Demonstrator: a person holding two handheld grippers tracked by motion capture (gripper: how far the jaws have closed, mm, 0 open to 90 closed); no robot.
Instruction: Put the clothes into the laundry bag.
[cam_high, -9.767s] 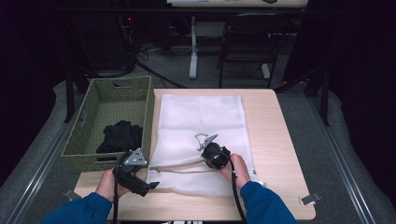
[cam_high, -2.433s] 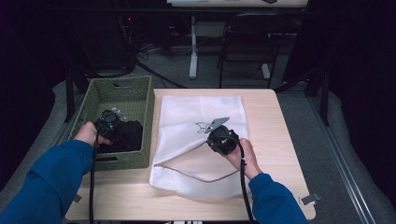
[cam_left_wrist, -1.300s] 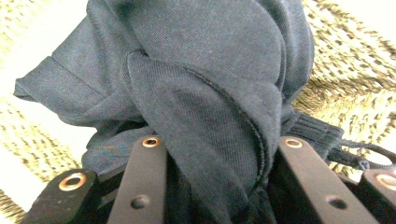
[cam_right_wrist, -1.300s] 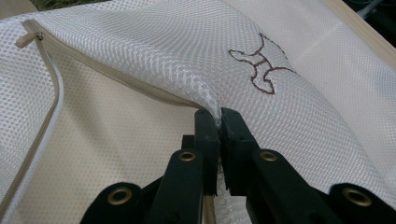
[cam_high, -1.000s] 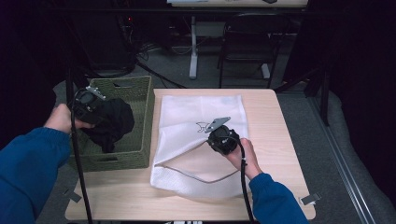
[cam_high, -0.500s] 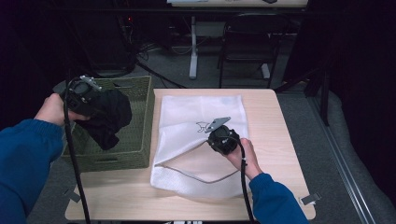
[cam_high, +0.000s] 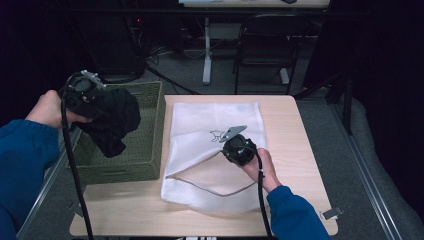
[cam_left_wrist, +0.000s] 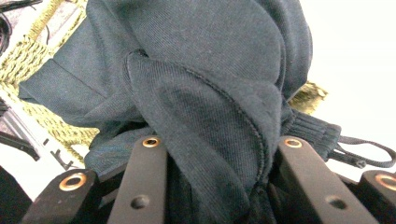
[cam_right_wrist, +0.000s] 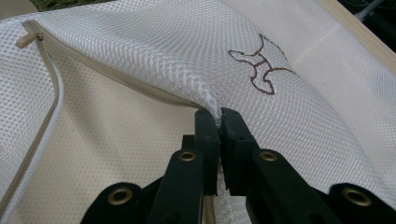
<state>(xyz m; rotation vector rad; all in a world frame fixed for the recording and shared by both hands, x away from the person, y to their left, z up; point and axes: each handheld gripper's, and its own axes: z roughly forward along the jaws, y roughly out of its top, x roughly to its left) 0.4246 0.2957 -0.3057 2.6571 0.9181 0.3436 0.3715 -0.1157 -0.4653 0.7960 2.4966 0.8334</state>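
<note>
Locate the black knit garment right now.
In the high view the black knit garment hangs from the left hand-held gripper, above the green woven basket.

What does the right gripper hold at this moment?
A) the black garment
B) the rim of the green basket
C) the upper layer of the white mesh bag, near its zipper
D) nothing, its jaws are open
C: in the right gripper view the right gripper has its jaws shut on the lifted mesh of the bag, beside the zipper.

The right hand-held gripper (cam_right_wrist: 219, 116) has its jaws closed on a fold of the white mesh laundry bag (cam_right_wrist: 154, 51), lifting it just beside the beige zipper (cam_right_wrist: 93, 65). A brown embroidered emblem (cam_right_wrist: 259, 65) sits beyond the pinch.
</note>
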